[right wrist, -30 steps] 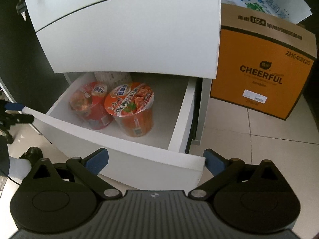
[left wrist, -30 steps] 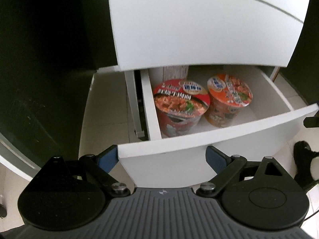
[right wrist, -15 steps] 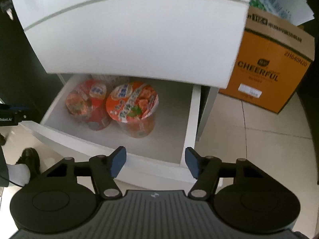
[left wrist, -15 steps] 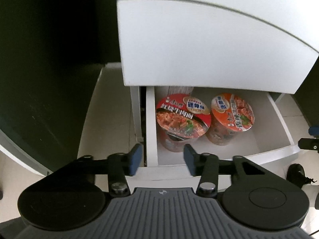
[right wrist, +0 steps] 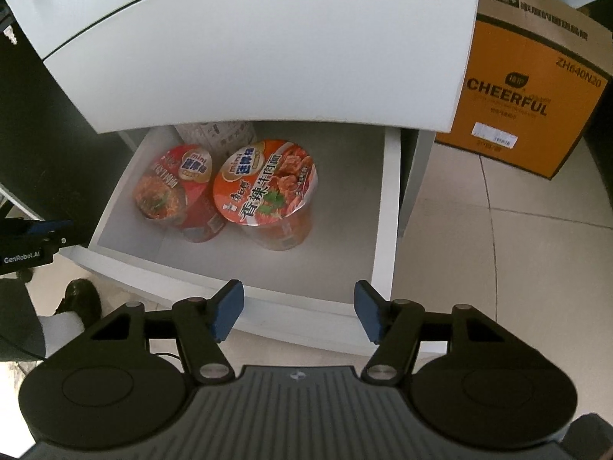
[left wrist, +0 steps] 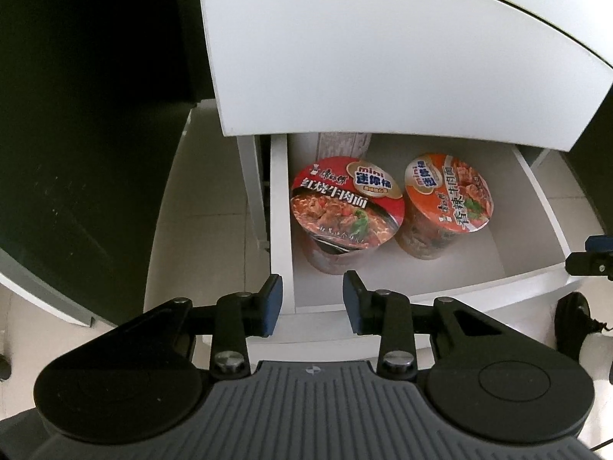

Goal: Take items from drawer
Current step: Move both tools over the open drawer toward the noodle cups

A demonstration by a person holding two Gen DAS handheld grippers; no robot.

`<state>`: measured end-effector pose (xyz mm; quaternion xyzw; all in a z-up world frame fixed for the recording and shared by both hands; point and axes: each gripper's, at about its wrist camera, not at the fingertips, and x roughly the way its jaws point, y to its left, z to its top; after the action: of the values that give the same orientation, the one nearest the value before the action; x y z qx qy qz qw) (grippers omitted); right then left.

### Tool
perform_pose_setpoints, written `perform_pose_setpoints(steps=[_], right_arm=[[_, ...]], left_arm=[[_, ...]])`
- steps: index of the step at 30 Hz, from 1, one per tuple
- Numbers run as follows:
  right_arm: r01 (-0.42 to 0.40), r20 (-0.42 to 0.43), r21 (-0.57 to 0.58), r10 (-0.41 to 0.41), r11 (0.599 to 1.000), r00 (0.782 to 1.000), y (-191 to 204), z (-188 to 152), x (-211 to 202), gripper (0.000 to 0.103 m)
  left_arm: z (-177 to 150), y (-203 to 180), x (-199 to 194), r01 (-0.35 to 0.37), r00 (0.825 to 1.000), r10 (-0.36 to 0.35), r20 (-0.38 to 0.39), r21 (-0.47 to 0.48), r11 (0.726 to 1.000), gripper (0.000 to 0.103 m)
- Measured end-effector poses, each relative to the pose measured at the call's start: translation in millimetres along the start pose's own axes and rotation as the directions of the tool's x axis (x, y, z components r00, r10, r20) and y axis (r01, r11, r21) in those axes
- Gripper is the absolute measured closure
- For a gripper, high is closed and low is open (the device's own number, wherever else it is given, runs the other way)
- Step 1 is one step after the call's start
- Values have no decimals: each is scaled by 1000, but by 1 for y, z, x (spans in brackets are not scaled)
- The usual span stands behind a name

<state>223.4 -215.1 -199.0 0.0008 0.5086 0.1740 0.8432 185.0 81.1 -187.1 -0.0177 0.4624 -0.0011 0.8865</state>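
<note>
The white bottom drawer [left wrist: 440, 295] stands pulled open; it also shows in the right wrist view [right wrist: 385, 207]. Inside stand a red noodle cup [left wrist: 346, 201] [right wrist: 172, 188] and an orange noodle cup [left wrist: 448, 195] [right wrist: 266, 188], side by side. A pale carton [left wrist: 343, 145] [right wrist: 216, 134] stands behind them, mostly hidden. My left gripper [left wrist: 312, 299] is open and empty above the drawer's front left corner, in front of the red cup. My right gripper [right wrist: 299, 308] is open and empty above the drawer's front edge, in front of the orange cup.
The closed upper drawer front [left wrist: 383, 57] overhangs the back of the open drawer. An orange CHEERFUL cardboard box [right wrist: 528, 92] stands on the tiled floor to the right. Dark furniture [left wrist: 76, 115] lies to the left. A person's shoe [right wrist: 78, 299] is near the drawer front.
Both grippers have risen and moved in over the drawer front, so I look down into the drawer. Both pairs of fingers have narrowed from wide open, the left more than the right.
</note>
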Motion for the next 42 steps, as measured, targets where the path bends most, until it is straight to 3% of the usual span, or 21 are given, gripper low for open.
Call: perform_pose_setpoints(steps=[24, 42], right_arm=[[8, -67, 11, -7, 1000, 998, 14, -63, -29, 33], [20, -120, -6, -21, 1000, 993, 26, -87, -40, 33]], left_arm=[[-69, -21, -33, -32, 997, 32, -73, -3, 999, 66], [-86, -28, -37, -44, 986, 41, -162, -12, 999, 66]])
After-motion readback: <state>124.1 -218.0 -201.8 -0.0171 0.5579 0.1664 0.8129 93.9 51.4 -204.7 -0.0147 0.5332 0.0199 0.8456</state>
